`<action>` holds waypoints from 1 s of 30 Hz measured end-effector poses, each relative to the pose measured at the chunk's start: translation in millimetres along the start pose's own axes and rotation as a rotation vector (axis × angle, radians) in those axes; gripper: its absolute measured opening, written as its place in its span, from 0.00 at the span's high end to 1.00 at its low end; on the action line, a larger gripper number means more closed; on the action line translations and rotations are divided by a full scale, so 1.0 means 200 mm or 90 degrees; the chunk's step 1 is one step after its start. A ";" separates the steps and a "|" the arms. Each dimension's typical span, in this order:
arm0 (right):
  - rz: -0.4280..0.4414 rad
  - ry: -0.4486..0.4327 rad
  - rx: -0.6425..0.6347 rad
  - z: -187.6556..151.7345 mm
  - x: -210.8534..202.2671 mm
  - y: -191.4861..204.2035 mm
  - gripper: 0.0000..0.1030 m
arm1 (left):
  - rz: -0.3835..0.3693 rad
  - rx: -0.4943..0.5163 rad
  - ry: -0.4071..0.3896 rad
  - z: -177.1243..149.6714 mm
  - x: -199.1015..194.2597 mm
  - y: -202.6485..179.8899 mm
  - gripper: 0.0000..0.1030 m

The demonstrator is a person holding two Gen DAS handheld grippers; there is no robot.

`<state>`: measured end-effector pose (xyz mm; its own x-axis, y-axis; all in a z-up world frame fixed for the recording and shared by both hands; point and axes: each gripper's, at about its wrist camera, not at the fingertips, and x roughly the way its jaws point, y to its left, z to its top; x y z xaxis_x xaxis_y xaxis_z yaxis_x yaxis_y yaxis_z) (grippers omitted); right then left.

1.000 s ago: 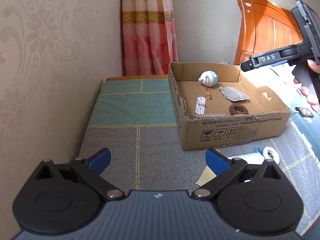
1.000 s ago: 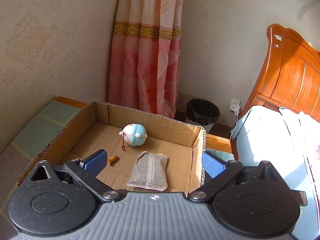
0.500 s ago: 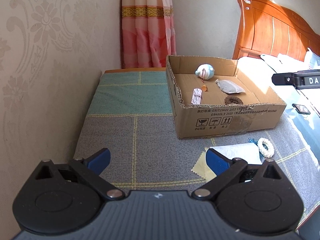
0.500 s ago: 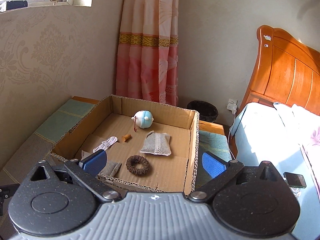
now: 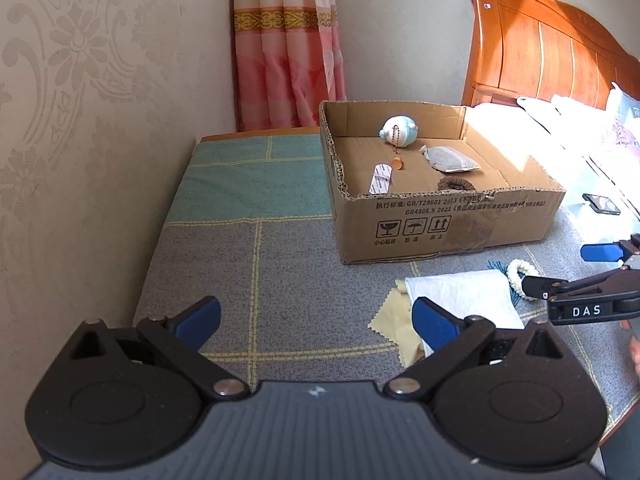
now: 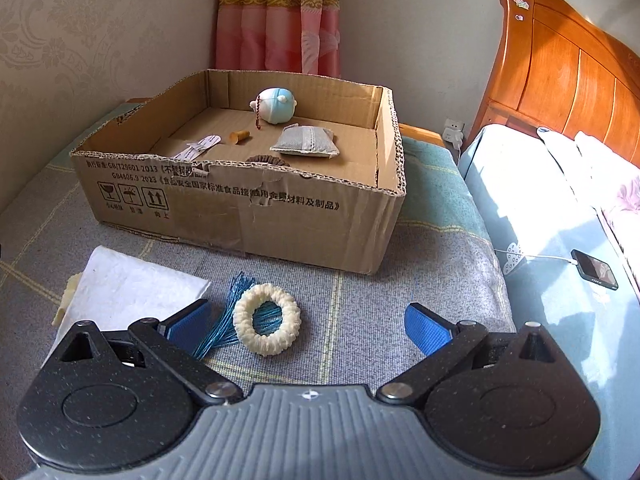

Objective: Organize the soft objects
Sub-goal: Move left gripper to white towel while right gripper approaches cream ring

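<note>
A shallow cardboard box (image 6: 280, 216) (image 5: 448, 220) sits on a grey and green blanket. Inside lie a blue-white plush (image 6: 276, 105), a grey sachet pillow (image 6: 306, 142), a brown scrunchie (image 6: 267, 160), a white strip (image 6: 200, 146) and a small orange piece (image 6: 239, 136). In front of the box lie a cream scrunchie (image 6: 267, 319) (image 5: 521, 273) over blue threads (image 6: 228, 312), a folded white cloth (image 6: 128, 292) (image 5: 460, 292) and a yellow cloth (image 5: 394, 328). My right gripper (image 6: 308, 322) hovers open just before the cream scrunchie. My left gripper (image 5: 316, 316) is open over the bare blanket.
A patterned wall (image 5: 80, 120) runs along the left, a pink curtain (image 5: 286, 48) hangs behind. An orange wooden headboard (image 6: 568, 80) and a pale blue bed (image 6: 560, 260) with a phone (image 6: 595, 274) lie to the right. The right gripper's body (image 5: 584, 300) shows in the left wrist view.
My right gripper has pulled back out of the box and dropped low in front of it, near the cream scrunchie. My left gripper drew back slightly. Both stayed open.
</note>
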<state>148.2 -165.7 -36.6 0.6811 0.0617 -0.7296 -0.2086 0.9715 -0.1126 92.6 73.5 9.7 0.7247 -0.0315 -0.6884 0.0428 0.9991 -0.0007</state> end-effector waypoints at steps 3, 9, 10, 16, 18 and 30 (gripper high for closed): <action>0.001 0.007 0.015 -0.02 0.06 0.01 0.00 | 0.000 0.006 -0.001 0.00 0.00 -0.03 0.02; -0.021 0.002 0.046 -0.05 0.14 -0.01 0.00 | -0.015 0.025 0.004 0.01 0.02 -0.10 0.02; -0.027 0.001 0.052 -0.06 0.14 -0.02 0.00 | -0.016 0.029 0.006 0.01 0.03 -0.11 0.02; -0.062 0.012 0.069 -0.10 0.10 -0.12 0.00 | -0.028 0.043 0.019 0.02 0.08 -0.19 0.02; -0.048 0.015 0.071 -0.12 0.09 -0.13 0.00 | -0.039 0.051 0.026 0.02 0.10 -0.23 0.02; 0.030 -0.009 0.020 -0.20 0.05 -0.18 0.00 | -0.066 0.137 0.087 0.01 0.23 -0.49 0.02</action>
<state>135.1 -209.3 -66.2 0.6808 0.1100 -0.7242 -0.2179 0.9743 -0.0568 123.0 -25.8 -19.7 0.6099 -0.1149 -0.7841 0.2680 0.9610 0.0676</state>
